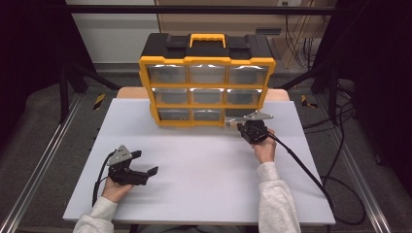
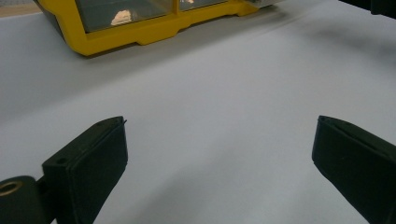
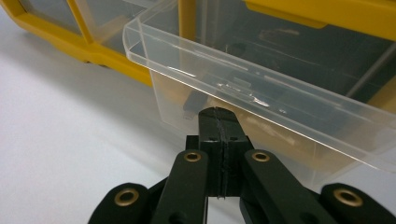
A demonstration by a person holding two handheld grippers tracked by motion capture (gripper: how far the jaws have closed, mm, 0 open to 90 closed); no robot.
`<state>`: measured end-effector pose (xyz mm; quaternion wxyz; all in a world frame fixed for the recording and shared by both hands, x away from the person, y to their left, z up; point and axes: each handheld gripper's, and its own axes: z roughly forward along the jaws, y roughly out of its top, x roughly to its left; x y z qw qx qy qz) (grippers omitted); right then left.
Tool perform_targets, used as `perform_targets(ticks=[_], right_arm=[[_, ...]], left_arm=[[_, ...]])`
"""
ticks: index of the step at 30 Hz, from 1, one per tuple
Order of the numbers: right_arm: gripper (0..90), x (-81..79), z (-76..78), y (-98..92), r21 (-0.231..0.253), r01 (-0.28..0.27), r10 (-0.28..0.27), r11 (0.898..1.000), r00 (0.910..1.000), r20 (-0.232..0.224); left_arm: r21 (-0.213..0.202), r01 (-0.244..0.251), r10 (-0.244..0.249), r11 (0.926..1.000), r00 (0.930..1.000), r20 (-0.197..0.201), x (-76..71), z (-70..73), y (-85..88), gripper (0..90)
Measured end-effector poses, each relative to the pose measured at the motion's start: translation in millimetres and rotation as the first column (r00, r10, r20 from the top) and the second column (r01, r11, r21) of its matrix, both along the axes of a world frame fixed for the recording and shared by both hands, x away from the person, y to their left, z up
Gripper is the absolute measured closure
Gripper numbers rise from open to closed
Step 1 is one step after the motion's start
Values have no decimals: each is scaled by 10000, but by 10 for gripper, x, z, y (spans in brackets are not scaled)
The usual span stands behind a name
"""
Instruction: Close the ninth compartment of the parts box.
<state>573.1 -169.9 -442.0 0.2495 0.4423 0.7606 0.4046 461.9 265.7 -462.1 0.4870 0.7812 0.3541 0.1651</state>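
A yellow and black organizer (image 1: 206, 87) with clear drawers stands at the back of the white table (image 1: 204, 170). Its bottom right drawer (image 1: 241, 116) is pulled partway out. My right gripper (image 1: 244, 125) is at that drawer's front. In the right gripper view the jaws are pressed together, and my right gripper's (image 3: 218, 114) tips sit just under the clear drawer's (image 3: 261, 93) overhanging front lip. I see nothing between the jaws. My left gripper (image 1: 145, 162) rests low at the table's front left, open and holding nothing (image 2: 219, 149), aimed toward the organizer (image 2: 140, 32).
The organizer has a yellow carry handle (image 1: 207, 39) on top. Cables trail from both grippers; the right one (image 1: 311, 174) runs off the table's right edge. Metal rails and black frame posts flank the table. Bare white table lies between the two hands.
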Motion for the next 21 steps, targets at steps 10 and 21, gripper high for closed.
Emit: perform_targets(ticks=[10,21], right_arm=[[900,38,-18,5,60,48,-48,10000,10000,20],[900,79,-37,27,190,128,-128,9997,9999,30]], left_arm=[[-19,4,-4,10000,10000,20,-2,4,2,27],[15,9,-9,10000,10000,3,1,-1,-3,27]])
